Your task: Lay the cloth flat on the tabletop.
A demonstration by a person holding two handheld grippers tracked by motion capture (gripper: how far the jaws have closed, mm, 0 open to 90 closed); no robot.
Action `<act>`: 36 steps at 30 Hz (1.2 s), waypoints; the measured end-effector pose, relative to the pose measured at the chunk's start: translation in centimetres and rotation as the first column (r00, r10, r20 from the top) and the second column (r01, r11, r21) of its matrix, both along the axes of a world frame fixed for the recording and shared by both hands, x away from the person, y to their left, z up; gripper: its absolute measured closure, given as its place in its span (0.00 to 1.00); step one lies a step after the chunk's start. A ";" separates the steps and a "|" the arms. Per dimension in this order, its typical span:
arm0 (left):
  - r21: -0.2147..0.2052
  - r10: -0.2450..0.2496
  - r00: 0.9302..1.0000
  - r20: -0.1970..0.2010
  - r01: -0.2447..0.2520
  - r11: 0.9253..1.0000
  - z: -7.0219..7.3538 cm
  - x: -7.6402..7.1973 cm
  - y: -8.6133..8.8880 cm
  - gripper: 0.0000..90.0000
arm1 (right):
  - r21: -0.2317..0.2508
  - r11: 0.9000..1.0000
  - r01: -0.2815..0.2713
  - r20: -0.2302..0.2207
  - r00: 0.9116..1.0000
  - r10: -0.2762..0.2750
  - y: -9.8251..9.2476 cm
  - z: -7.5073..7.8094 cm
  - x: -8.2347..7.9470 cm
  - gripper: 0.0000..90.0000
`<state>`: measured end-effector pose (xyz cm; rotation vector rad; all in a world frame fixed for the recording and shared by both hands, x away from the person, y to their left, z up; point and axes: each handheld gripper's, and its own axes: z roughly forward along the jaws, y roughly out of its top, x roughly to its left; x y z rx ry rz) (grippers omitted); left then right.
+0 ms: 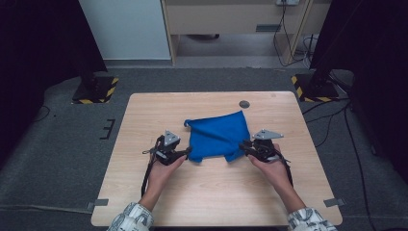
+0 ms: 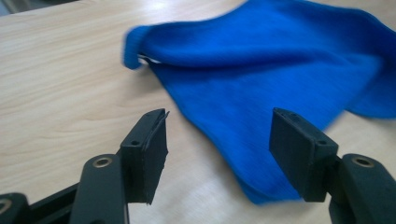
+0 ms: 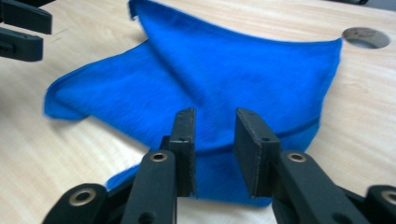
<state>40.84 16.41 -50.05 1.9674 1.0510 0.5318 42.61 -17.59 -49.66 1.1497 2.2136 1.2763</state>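
From the high view, a blue cloth [image 1: 219, 134] lies rumpled on the middle of the wooden desk [image 1: 144, 115], just on the person's side of a small round hole [image 1: 244, 104] in the desktop. The left tongs [image 1: 186, 152] sit at the cloth's near left corner and the right tongs [image 1: 244, 146] at its near right corner, each held in a hand that comes up from the near edge. In the left gripper view, the left tongs [image 2: 218, 135] stand wide apart, with the cloth's [image 2: 261, 74] near corner lying flat on the desk between the jaws; the pads do not press on it. In the right gripper view, the right tongs [image 3: 215, 140] stand narrow, the jaws straddling a raised edge of the cloth [image 3: 210, 74]; a small gap shows between them, and I cannot tell whether the pads pinch the fabric.
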 end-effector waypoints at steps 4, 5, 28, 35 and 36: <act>0.030 -0.021 1.000 0.001 0.021 0.999 -0.6 -1.6 -0.8 0.42 | 0.001 1.000 -0.027 -0.006 1.000 0.027 0.2 -0.1 -1.7 0.80; 0.017 -0.025 1.000 0.000 0.025 1.000 -0.5 -2.0 -0.9 0.42 | -0.005 0.999 -0.033 -0.008 0.999 0.033 0.2 -0.2 -2.1 0.80; -0.003 -0.043 0.999 0.018 0.043 0.999 -0.5 -2.7 -1.3 0.43 | -0.037 0.997 -0.061 -0.085 0.995 0.057 3.1 -1.5 -3.7 0.62; -0.001 -0.056 0.998 0.016 0.056 0.998 -0.6 -2.8 -1.6 0.44 | -0.045 0.998 -0.039 -0.086 0.996 0.035 3.5 -1.8 -3.3 0.85; -0.002 -0.057 0.998 0.015 0.057 0.998 -0.6 -2.8 -1.6 0.44 | -0.041 0.998 -0.043 -0.088 0.995 0.040 3.4 -1.8 -3.3 0.89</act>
